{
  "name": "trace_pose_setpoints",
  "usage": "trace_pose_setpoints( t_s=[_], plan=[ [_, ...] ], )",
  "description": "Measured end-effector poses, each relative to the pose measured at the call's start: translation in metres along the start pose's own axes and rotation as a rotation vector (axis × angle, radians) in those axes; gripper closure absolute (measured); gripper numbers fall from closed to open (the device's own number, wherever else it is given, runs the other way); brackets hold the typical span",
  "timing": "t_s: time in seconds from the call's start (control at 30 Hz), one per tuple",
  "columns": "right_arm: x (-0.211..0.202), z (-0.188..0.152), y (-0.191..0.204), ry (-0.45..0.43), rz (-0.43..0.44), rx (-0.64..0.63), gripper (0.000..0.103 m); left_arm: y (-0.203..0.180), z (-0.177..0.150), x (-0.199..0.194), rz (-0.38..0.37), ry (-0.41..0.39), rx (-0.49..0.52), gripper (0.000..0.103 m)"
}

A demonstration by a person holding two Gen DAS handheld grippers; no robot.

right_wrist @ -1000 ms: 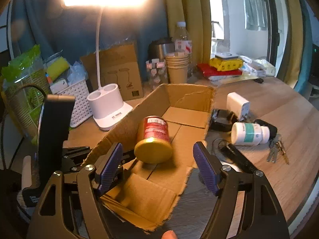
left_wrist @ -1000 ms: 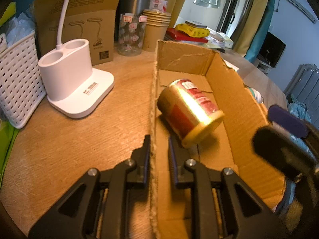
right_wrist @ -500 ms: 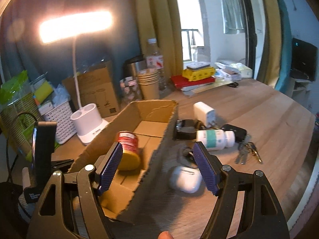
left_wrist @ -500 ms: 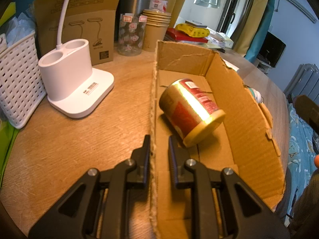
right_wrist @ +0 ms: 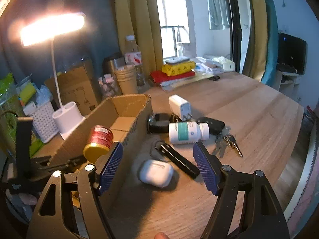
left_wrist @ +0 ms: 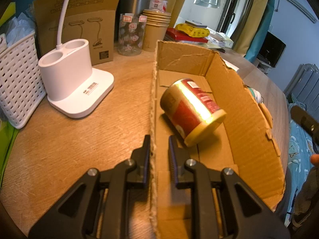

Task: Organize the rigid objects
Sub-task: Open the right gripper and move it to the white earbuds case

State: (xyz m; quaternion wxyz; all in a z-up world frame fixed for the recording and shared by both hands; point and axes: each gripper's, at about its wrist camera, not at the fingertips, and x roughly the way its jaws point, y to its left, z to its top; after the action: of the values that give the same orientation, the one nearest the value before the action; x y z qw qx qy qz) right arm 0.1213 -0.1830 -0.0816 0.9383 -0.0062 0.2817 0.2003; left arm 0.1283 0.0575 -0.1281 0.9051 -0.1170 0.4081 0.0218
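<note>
Red-labelled can (left_wrist: 192, 110), text unreadable; left tongs (left_wrist: 157, 149) pinch box wall (left_wrist: 153, 119), right tongs (right_wrist: 157, 164) spread.

My left gripper (left_wrist: 158, 151) is all matte black plastic: two angular arms with triangular cut-outs, silver screw heads at the joints, and thin fingers (left_wrist: 173, 155) lined with ribbed, dark blue pads. My right gripper (right_wrist: 157, 168) shares that black frame and those round silver screws, and here the blue pads (right_wrist: 204, 171) show plainly, long, flat and finely grooved. A bare fingertip (right_wrist: 160, 235) peeks in at the near edge.
</note>
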Motion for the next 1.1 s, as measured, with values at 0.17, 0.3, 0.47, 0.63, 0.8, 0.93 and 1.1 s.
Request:
trace_pose_setpoints(
  t_s=[0.17,0.3,0.47,0.63,0.8,0.93,1.1],
  plan=[
    [0.012,-0.010,0.000,0.046,-0.010,-0.015,0.027,0.000,0.000,0.000,0.000,0.000,0.000,0.084],
    [0.022,-0.015,0.003,0.075,-0.005,-0.033,0.027,0.000,0.000,0.000,0.000,0.000,0.000,0.084],
    [0.032,-0.021,0.005,0.105,-0.001,-0.045,0.027,0.000,0.000,0.000,0.000,0.000,0.000,0.084],
    [0.044,-0.026,0.005,0.140,0.002,-0.048,0.027,0.000,0.000,0.000,0.000,0.000,0.001,0.084],
    [0.051,-0.028,0.004,0.162,0.013,-0.041,0.029,0.000,0.000,0.000,0.000,0.000,0.001,0.084],
    [0.058,-0.029,0.003,0.180,0.018,-0.035,0.029,0.000,0.000,0.000,0.000,0.000,0.000,0.084],
    [0.066,-0.029,0.002,0.209,0.031,-0.043,0.033,0.000,0.000,0.000,0.000,0.000,0.000,0.084]
  ],
)
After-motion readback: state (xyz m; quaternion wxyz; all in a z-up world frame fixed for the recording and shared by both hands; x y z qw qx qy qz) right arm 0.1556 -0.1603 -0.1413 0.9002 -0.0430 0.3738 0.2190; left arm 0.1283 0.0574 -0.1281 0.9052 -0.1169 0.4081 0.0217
